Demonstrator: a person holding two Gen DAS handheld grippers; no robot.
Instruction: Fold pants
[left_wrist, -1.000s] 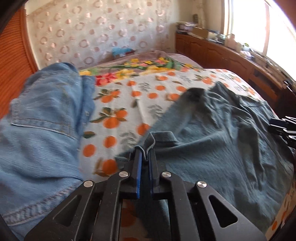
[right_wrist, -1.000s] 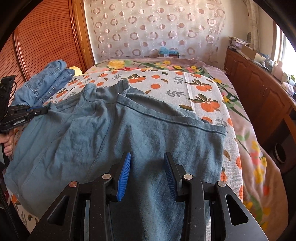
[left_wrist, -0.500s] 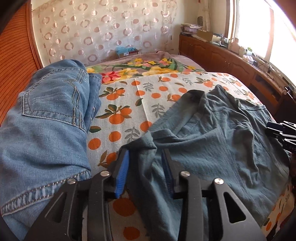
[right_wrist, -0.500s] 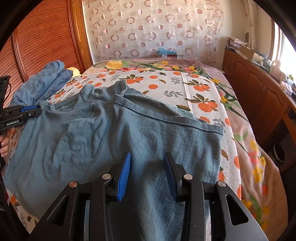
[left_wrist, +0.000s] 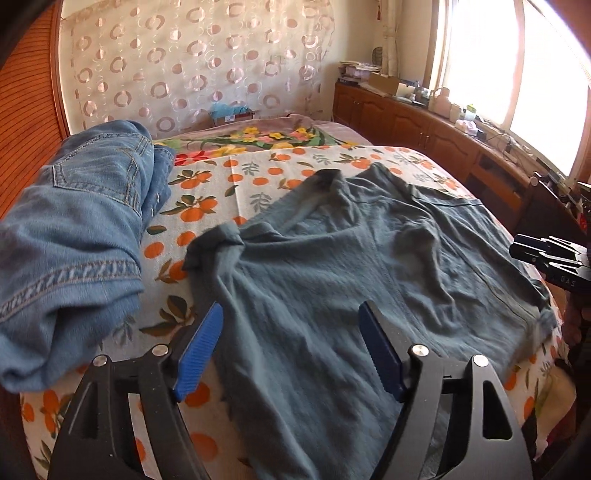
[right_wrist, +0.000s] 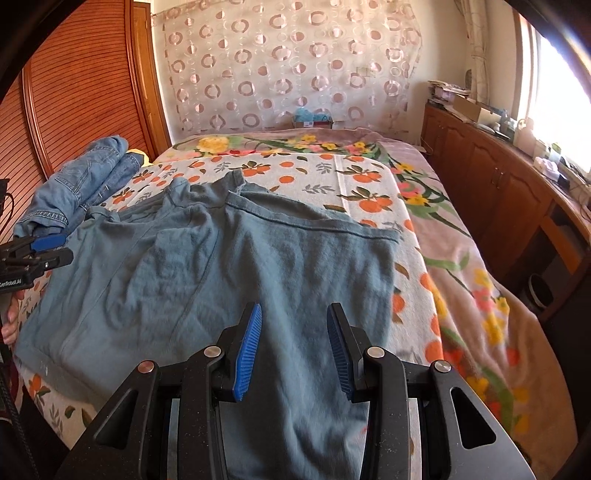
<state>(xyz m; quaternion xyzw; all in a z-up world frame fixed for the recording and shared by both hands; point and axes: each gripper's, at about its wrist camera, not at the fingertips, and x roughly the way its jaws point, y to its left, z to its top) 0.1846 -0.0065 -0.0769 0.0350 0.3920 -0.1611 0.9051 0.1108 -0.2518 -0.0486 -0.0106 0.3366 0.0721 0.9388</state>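
Grey-blue pants (left_wrist: 332, 258) lie spread and wrinkled on the orange-print bed cover (left_wrist: 258, 177). My left gripper (left_wrist: 291, 314) hovers over their near left part; its jaws are opening wide and the blue pads touch no cloth. The bunched corner (left_wrist: 221, 236) it held lies loose ahead of it. In the right wrist view the same pants (right_wrist: 221, 277) lie under my right gripper (right_wrist: 294, 310), which stands partly open with nothing pinched. Each gripper shows at the edge of the other's view: the left gripper (right_wrist: 64, 248) and the right gripper (left_wrist: 517, 248).
Folded blue jeans (left_wrist: 74, 229) (right_wrist: 85, 184) rest on the bed's left side by the wooden slatted panel (right_wrist: 85, 92). Wooden cabinets (right_wrist: 498, 177) with clutter run under the window on the right. A small box (right_wrist: 312, 118) sits at the far end of the bed.
My left gripper let go of the pants' corner, its jaws spread wide, and it drew back. The right gripper also drew back a little, its gap unchanged.
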